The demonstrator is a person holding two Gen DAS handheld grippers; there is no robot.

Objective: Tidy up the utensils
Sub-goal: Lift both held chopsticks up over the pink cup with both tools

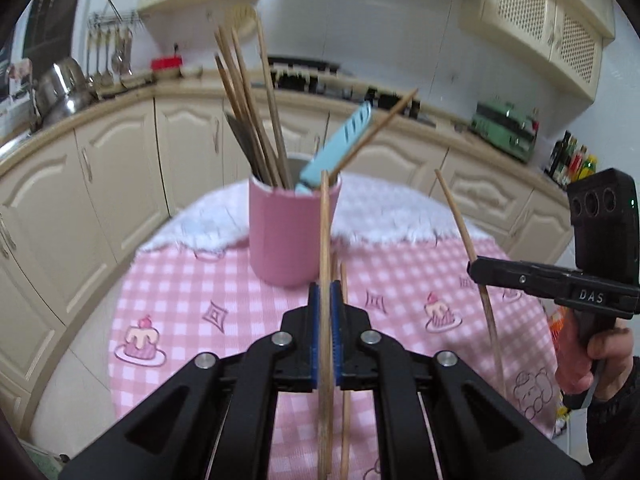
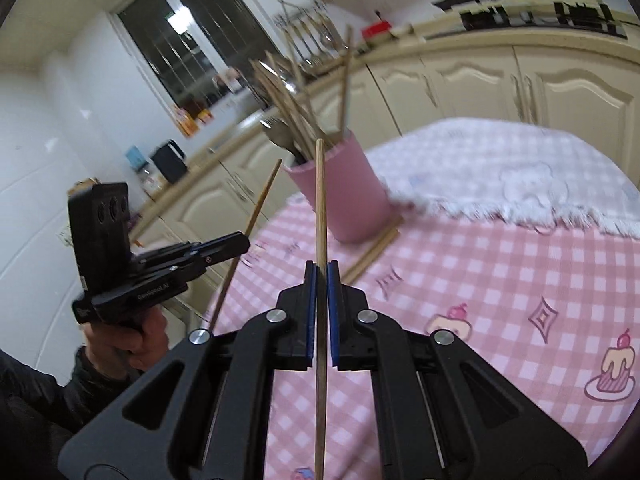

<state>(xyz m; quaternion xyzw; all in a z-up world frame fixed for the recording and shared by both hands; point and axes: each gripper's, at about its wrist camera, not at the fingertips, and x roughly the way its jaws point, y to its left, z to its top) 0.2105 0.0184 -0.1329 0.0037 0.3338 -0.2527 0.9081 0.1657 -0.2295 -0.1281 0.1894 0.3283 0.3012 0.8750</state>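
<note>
With the pink cup just ahead of both, my left gripper and right gripper each clench one upright chopstick above the desk.

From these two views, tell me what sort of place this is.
A home kitchen, most likely: cream cabinets under a counter, ladles hung on a wall rack, and a stove behind. The work happens at a table with a pink checked cloth.

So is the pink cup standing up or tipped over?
Standing up. The pink cup sits base-down on the checked cloth, with chopsticks poking up out of its open top.
</note>
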